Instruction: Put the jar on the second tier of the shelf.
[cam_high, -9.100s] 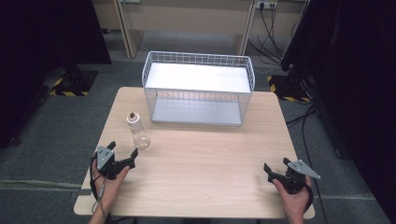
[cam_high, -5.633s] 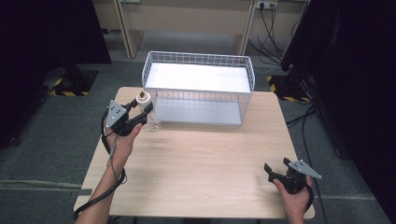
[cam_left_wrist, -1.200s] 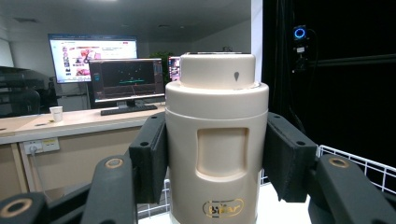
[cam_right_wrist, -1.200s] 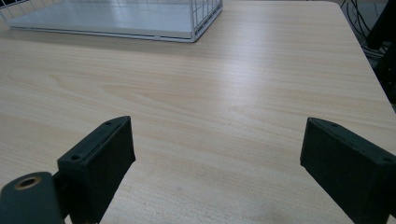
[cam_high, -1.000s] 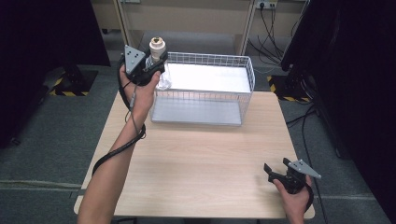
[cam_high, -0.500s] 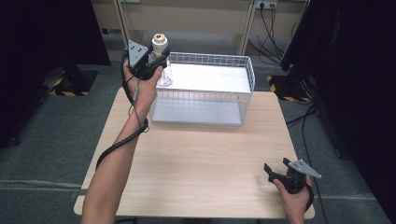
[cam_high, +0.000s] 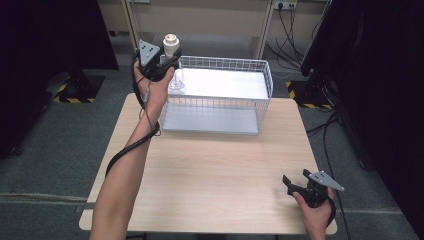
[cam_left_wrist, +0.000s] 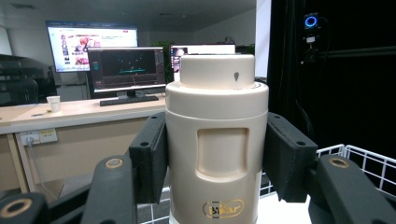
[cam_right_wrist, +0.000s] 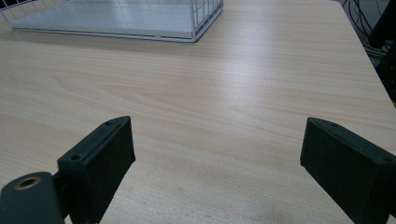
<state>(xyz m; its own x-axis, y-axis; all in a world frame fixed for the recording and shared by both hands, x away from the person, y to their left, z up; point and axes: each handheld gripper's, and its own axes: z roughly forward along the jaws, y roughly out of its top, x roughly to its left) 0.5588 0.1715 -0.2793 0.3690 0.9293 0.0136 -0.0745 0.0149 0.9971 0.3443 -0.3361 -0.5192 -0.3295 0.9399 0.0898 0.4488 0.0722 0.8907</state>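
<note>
The left gripper (cam_left_wrist: 212, 172) has its jaws closed part-way, pinching a bottle (cam_left_wrist: 217, 144) by its cream cap. In the left gripper view each black pad presses flat against a side of the cap, the bottle sitting squarely between them, with the cap's narrower top rising above the pads. The bottle stands upright, its long axis vertical and running across the line of the jaws, cap end up. In the high view the left gripper (cam_high: 167, 59) is held up in the air over the left end of a white wire basket (cam_high: 260, 107), and the bottle (cam_high: 171, 47) hangs from the jaws with its clear body below them, seemingly just inside the basket's near-left corner, though the clear plastic is hard to make out against the wire.

The right gripper (cam_right_wrist: 215, 168) has its jaws spread wide and grips nothing; between them lies only the bare wooden table (cam_right_wrist: 243, 88), with the basket (cam_right_wrist: 196, 23) well ahead of the tips. In the high view the right gripper (cam_high: 296, 181) rests low at the table's near right corner, well apart from the bottle.
</note>
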